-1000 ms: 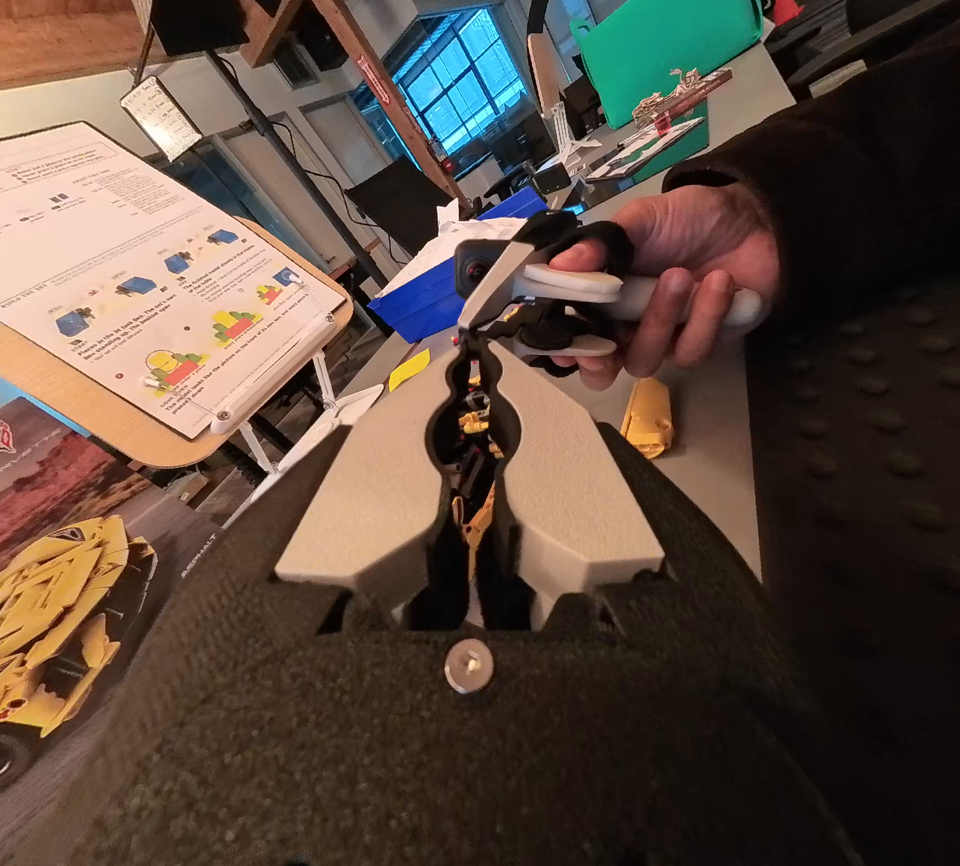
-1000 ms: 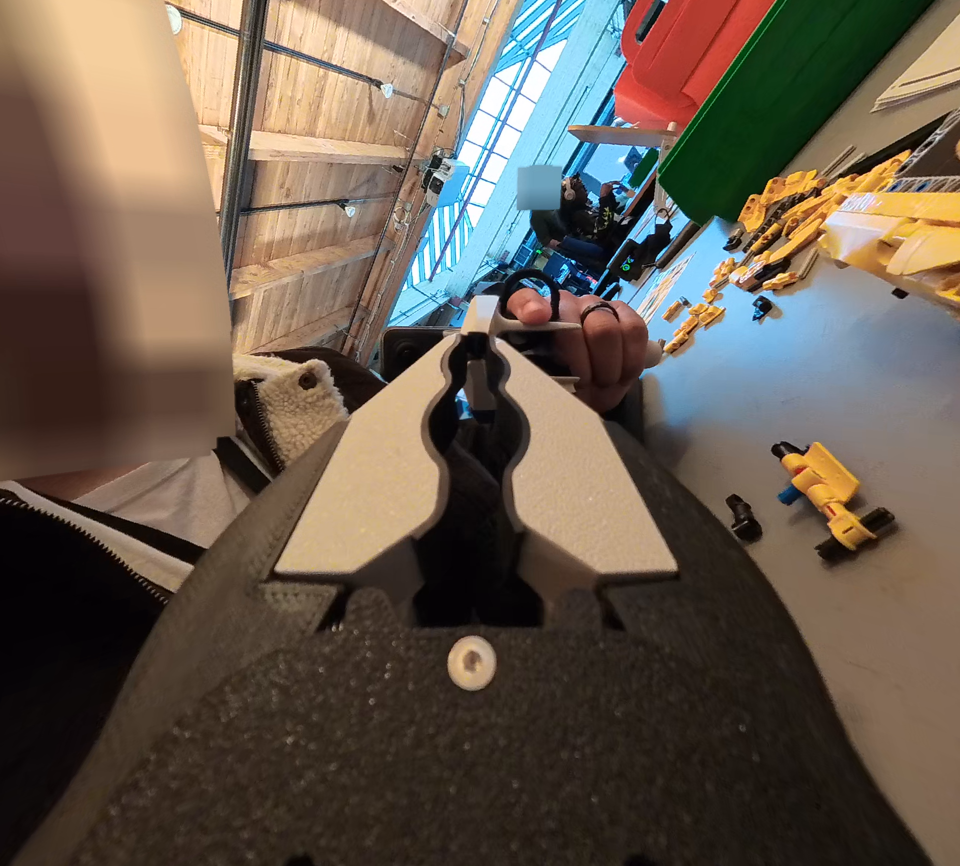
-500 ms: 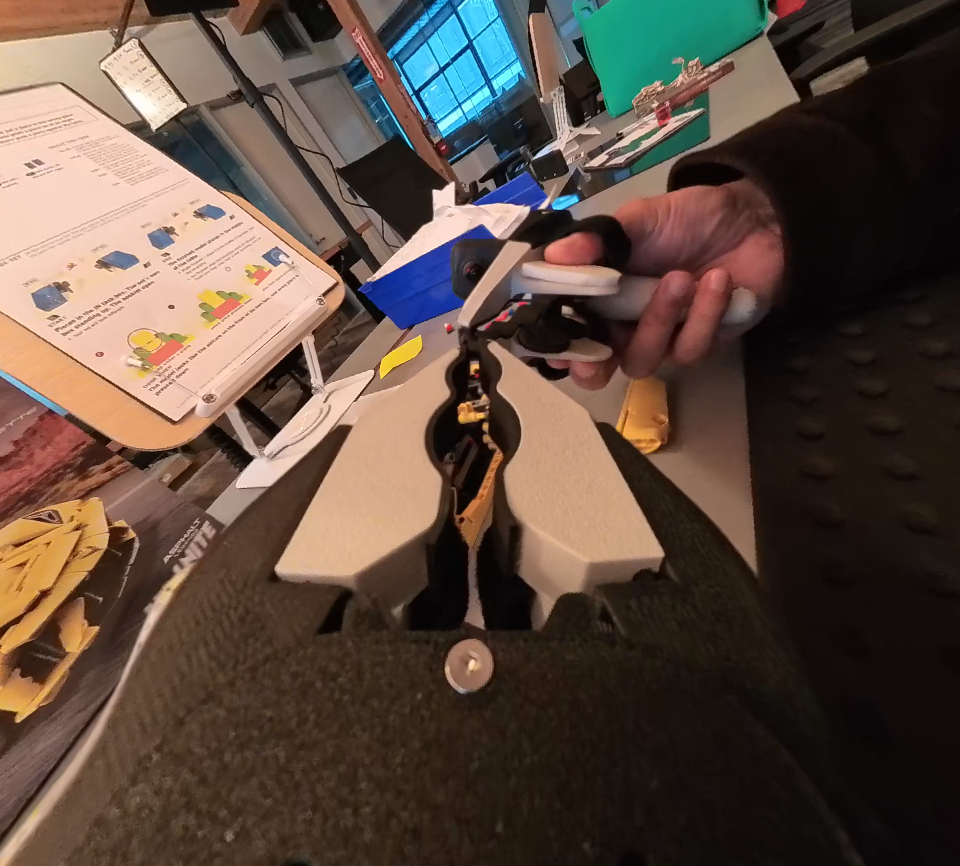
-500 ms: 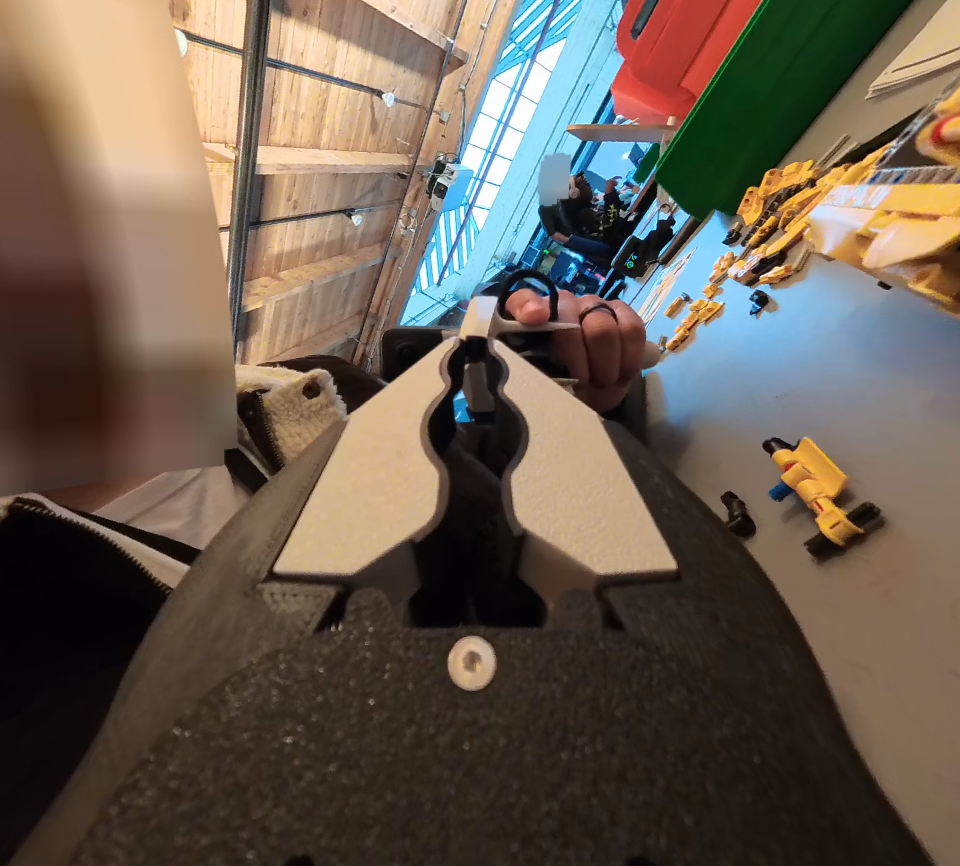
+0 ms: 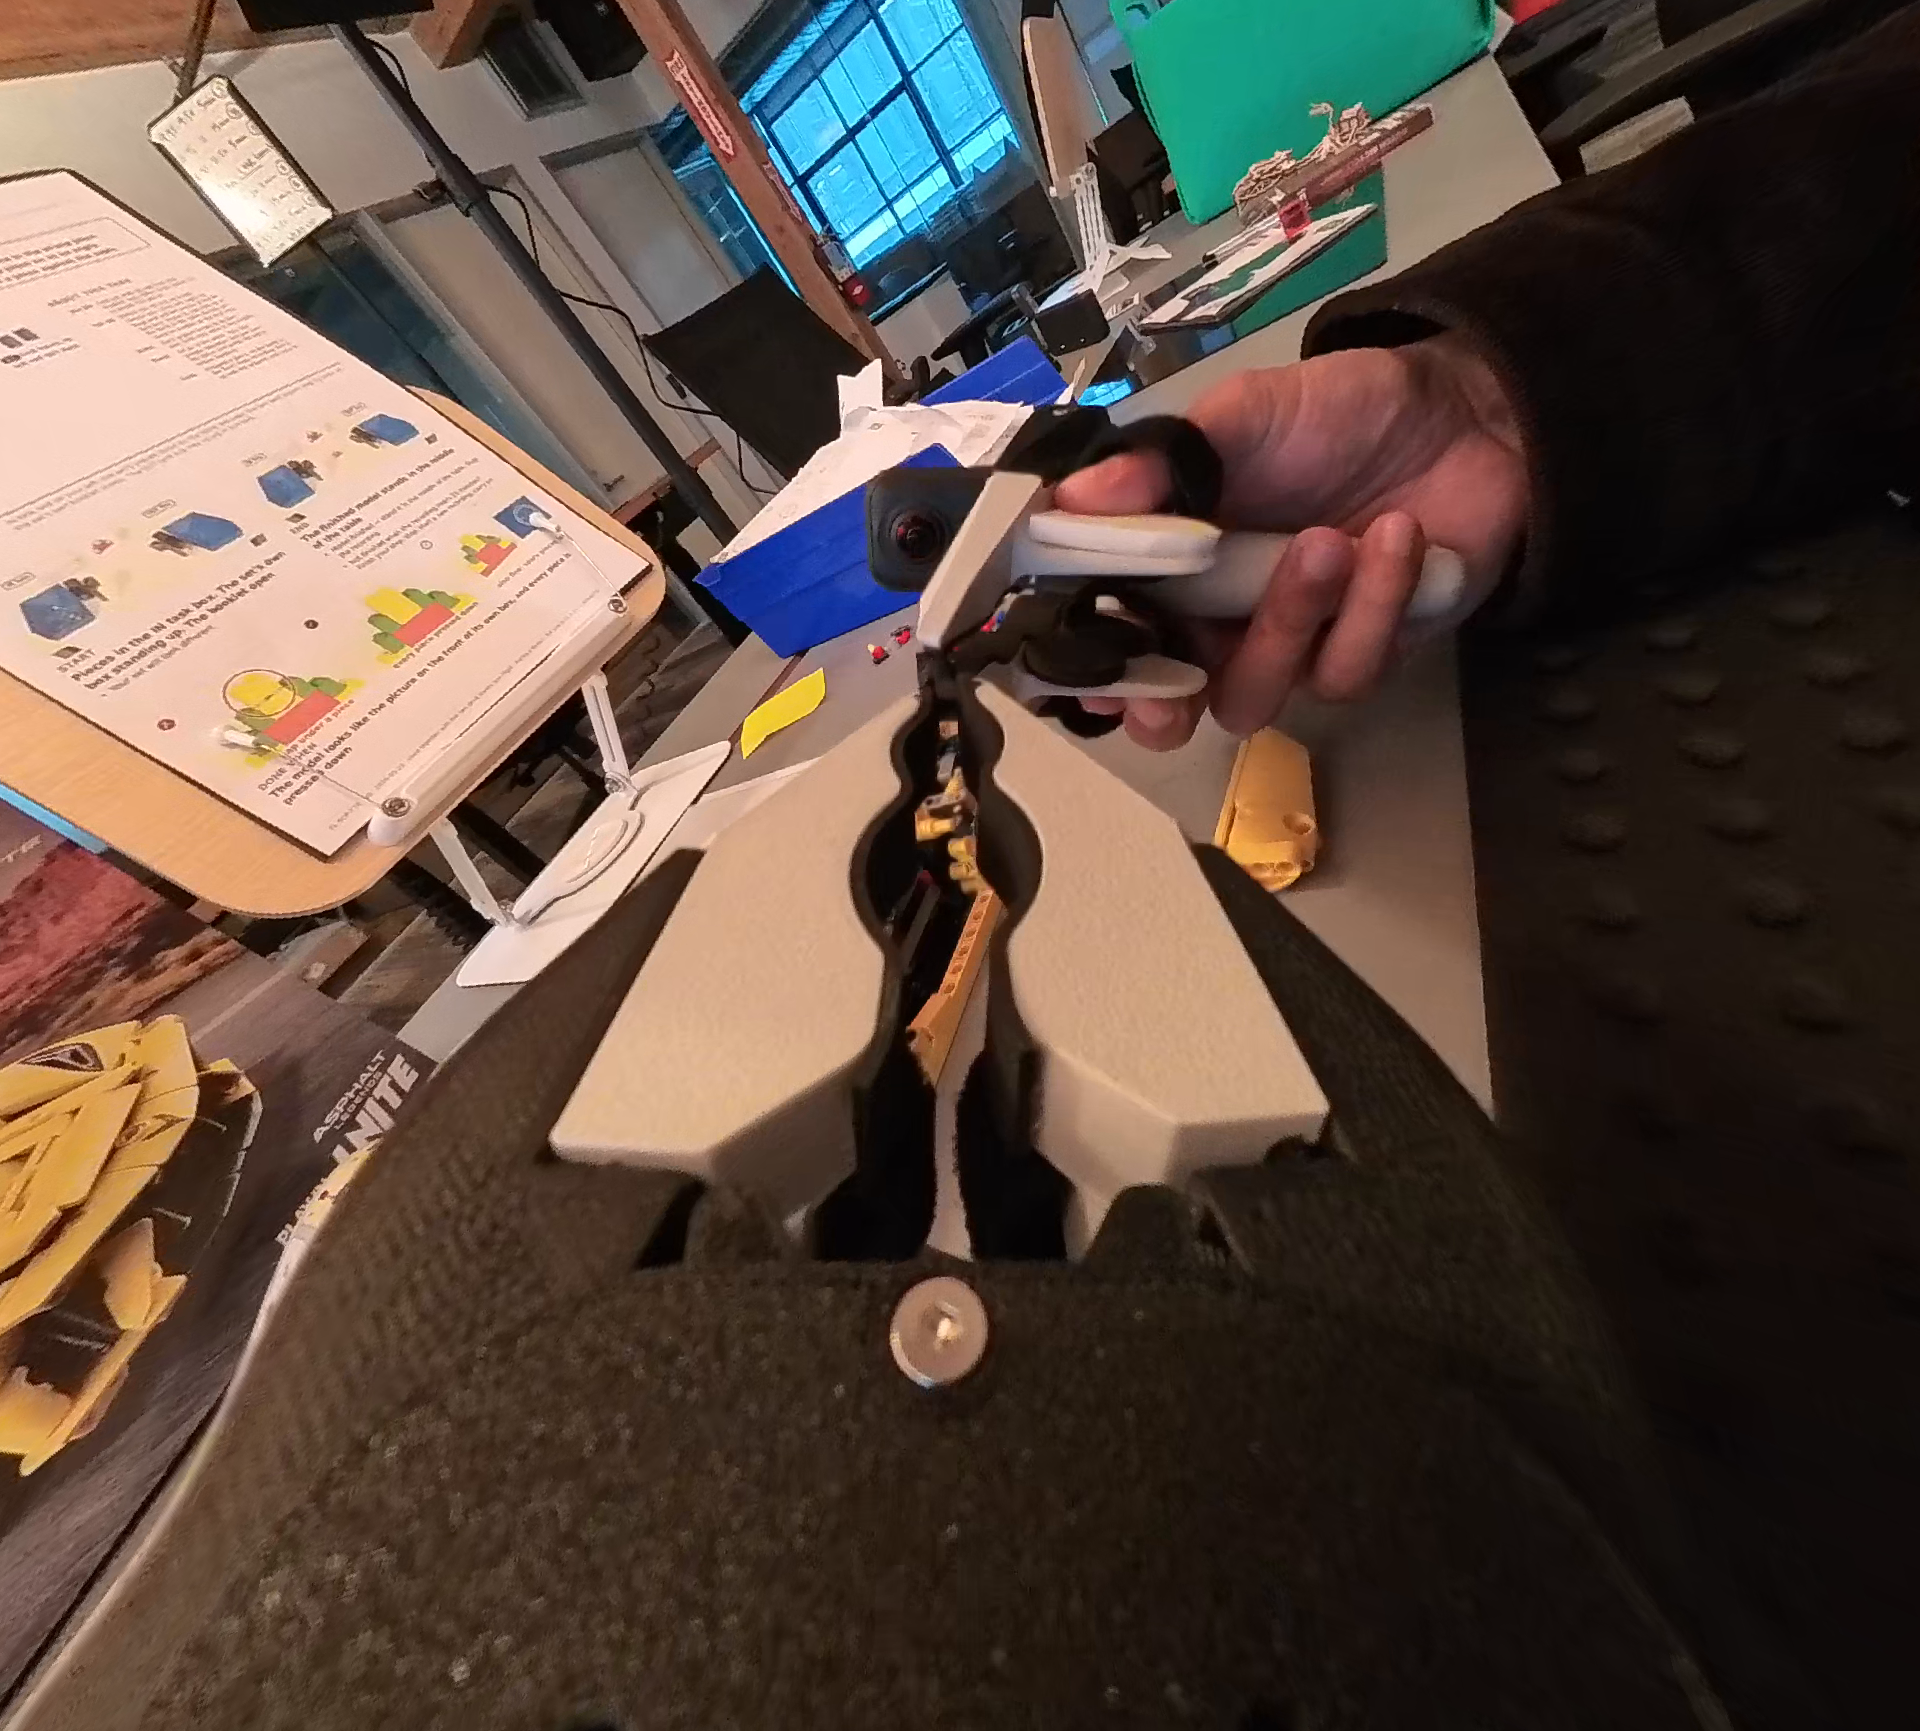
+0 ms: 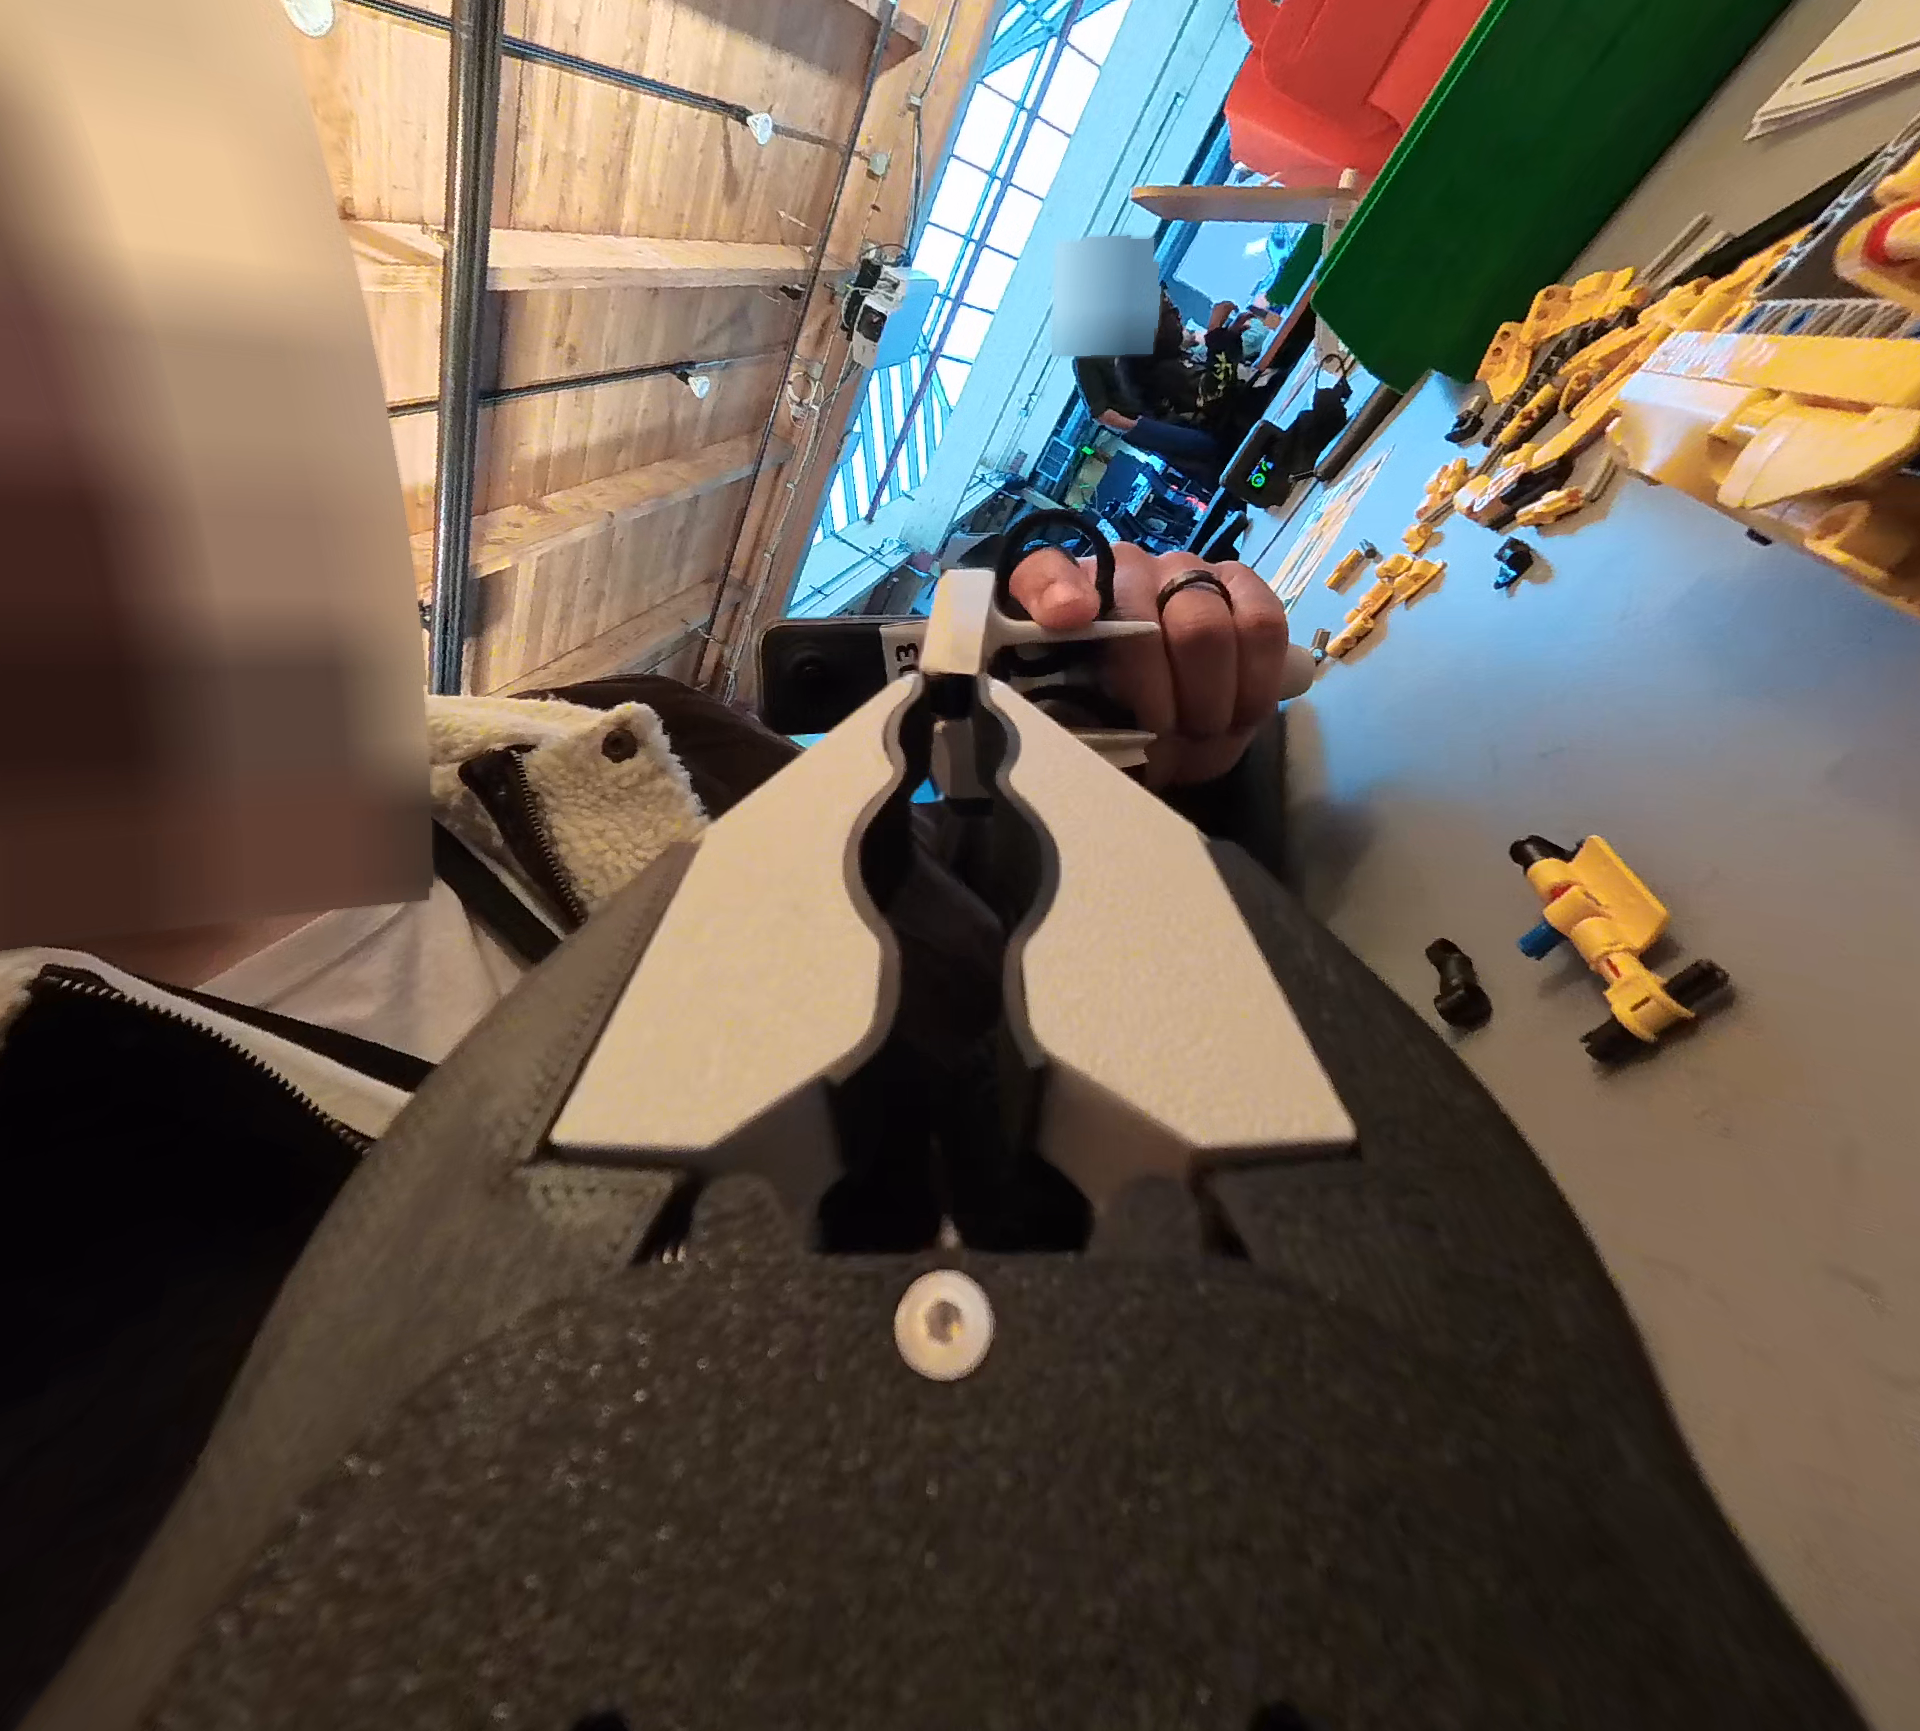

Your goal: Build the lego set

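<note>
Yellow Lego panel (image 5: 1270,811) at centre right on a grey table (image 5: 1392,808); blue bin (image 5: 800,585) at centre; green bag (image 5: 1309,71) upper right; pale grey gripper fingers (image 5: 769,985) low centre, black textured body behind them

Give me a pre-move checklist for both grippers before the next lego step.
1. Left gripper grips yellow lego beam: ok, jaws closed on it.
2. Right gripper holds a part: cannot tell, tips too crowded.
3. Gripper tips aligned: ok, nearly tip to tip in both views.
4. Loose yellow panel clear of the grippers: ok, lies off to the side.
5. Instruction sheet visible: ok, propped up at left.
</note>
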`<state>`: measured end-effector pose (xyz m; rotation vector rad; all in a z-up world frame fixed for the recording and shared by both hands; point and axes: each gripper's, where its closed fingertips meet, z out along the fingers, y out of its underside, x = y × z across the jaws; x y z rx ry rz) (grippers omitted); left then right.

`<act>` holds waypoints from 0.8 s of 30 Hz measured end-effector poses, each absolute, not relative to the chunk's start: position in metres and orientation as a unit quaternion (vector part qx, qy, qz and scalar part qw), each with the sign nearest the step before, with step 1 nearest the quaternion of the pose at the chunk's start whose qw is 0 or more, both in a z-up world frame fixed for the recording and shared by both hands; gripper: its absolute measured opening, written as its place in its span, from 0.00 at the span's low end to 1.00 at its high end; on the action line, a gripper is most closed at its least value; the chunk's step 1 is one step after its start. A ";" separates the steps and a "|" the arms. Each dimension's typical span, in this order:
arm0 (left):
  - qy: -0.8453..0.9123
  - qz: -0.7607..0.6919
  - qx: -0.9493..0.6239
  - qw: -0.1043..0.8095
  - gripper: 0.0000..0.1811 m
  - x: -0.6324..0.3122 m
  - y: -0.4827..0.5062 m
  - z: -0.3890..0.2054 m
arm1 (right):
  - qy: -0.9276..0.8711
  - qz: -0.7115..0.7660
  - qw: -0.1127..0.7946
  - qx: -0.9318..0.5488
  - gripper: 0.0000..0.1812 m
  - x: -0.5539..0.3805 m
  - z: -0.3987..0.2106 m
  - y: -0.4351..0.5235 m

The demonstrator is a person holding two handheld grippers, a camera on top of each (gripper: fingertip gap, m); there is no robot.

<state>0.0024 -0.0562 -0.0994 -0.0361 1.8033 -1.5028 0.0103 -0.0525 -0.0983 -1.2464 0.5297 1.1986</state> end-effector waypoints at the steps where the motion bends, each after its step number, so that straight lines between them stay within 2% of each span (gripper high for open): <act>1: 0.709 -0.591 -0.012 0.386 0.01 0.001 -0.057 -0.100 | 0.229 0.524 0.615 -0.543 0.03 0.009 -0.099 -0.053; 16: 0.712 -0.608 -0.035 0.349 0.01 0.005 -0.055 -0.102 | 0.240 0.526 0.609 -0.543 0.03 0.010 -0.102 -0.051; 24: 0.747 -0.594 -0.077 0.289 0.03 0.011 -0.047 -0.119 | 0.243 0.431 0.612 -0.617 0.03 0.014 -0.116 -0.048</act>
